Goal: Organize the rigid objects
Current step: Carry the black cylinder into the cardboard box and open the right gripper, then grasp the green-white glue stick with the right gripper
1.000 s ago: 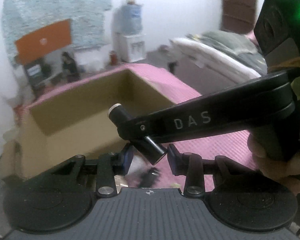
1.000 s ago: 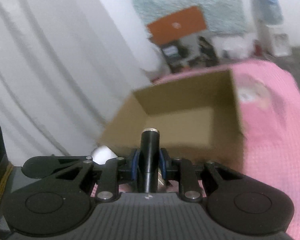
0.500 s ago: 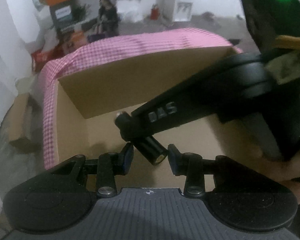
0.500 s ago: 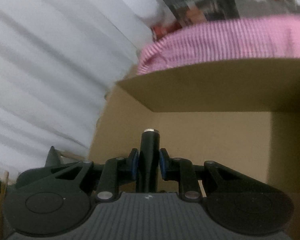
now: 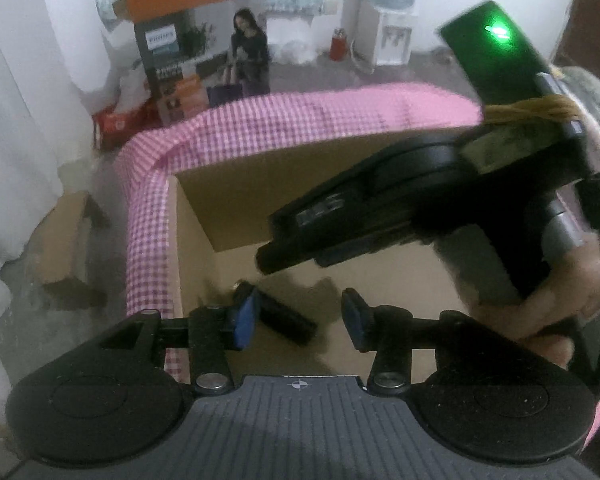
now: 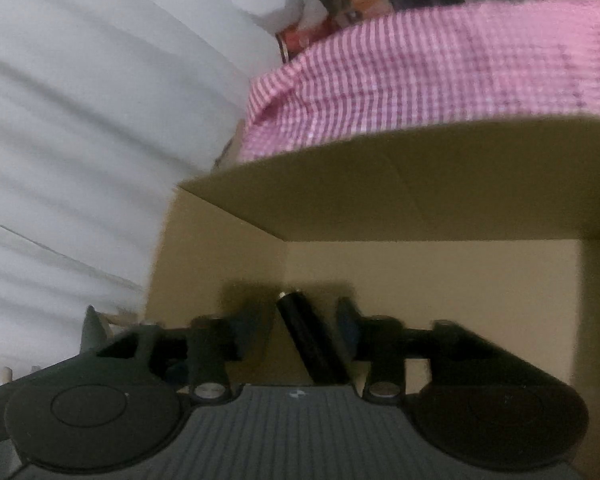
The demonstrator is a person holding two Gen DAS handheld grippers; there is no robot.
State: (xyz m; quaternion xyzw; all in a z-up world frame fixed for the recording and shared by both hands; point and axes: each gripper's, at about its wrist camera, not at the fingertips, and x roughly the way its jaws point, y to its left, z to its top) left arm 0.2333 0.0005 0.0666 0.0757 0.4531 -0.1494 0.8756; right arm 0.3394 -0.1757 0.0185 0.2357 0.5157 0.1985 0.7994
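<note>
Right wrist view puts your right gripper (image 6: 298, 326) inside the cardboard box (image 6: 420, 184), jaws opening, with the black cylinder (image 6: 310, 340) leaning loose between the pads, no longer pinched. Your left gripper (image 5: 298, 316) hangs over the same box (image 5: 236, 204), jaws parting too, gripping nothing; the cylinder (image 5: 286, 318) lies on the box floor near the left wall, just past the blue left pad (image 5: 245, 316).

To finish this release well, let the right jaws spread fully before you lift, so neither pad drags the cylinder back up. Draw that hand straight back along its fingers, clear of the near wall. Keep the two tools apart; they crowd each other above the box. The box sits at the corner of the pink checked cloth (image 5: 148, 216), so avoid nudging its walls.
</note>
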